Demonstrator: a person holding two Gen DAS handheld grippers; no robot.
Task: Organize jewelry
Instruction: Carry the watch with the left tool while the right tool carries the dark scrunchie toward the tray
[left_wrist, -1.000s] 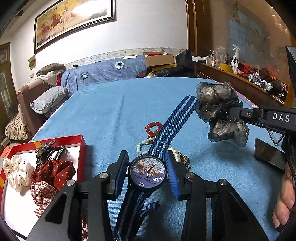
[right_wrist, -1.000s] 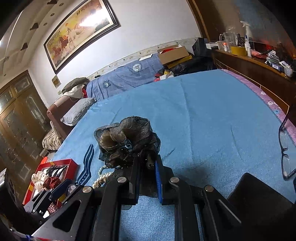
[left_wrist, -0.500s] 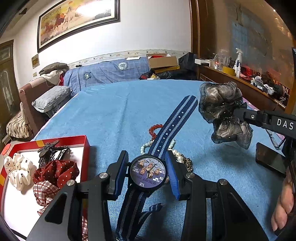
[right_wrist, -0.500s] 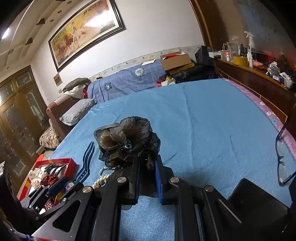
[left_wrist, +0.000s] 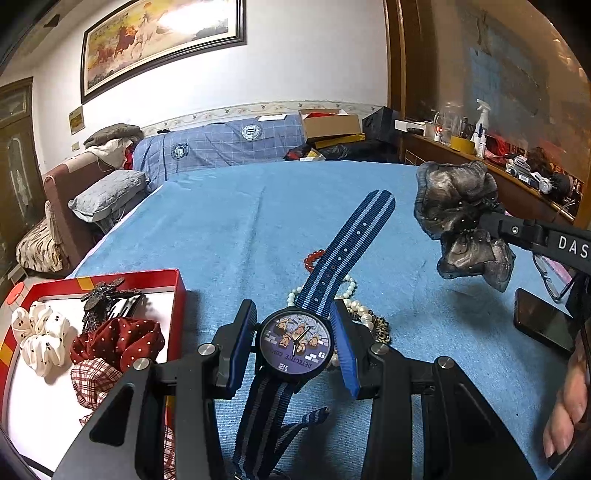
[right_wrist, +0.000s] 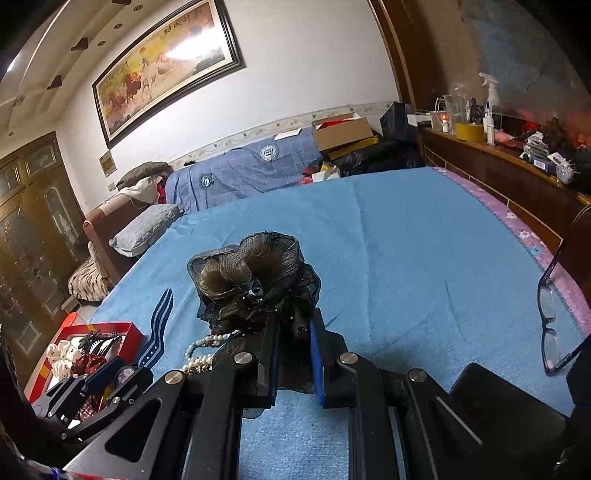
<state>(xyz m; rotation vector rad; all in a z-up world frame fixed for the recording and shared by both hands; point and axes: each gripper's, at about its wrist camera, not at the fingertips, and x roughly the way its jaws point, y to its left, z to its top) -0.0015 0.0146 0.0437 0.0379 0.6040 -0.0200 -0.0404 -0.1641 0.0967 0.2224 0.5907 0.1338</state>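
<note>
- The left claw is clamped on the round black case of a cartoon-dial wristwatch with a navy and light-blue striped fabric strap, its blue pads pressing the case from either side.
- The watch's long axis runs straight out along the claw's own line: one strap end juts forward and up over the blue bed cover, while the other hangs below the claw.
- The red-rimmed, white-lined cardboard box, already holding scrunchies and a dark flower clip, lies just to the left of this claw and slightly lower; of the two claws it is the nearer.
- The right claw is closed tight on a sheer grey-brown gauze scrunchie, held in the air above the bed, well to the right of the box.
- From the right claw the box sits far left, beyond the left claw, so the watch looks the likelier first drop, by a leftward swing.
- A pearl necklace and a red bead bracelet lie on the bed under the strap.
</note>
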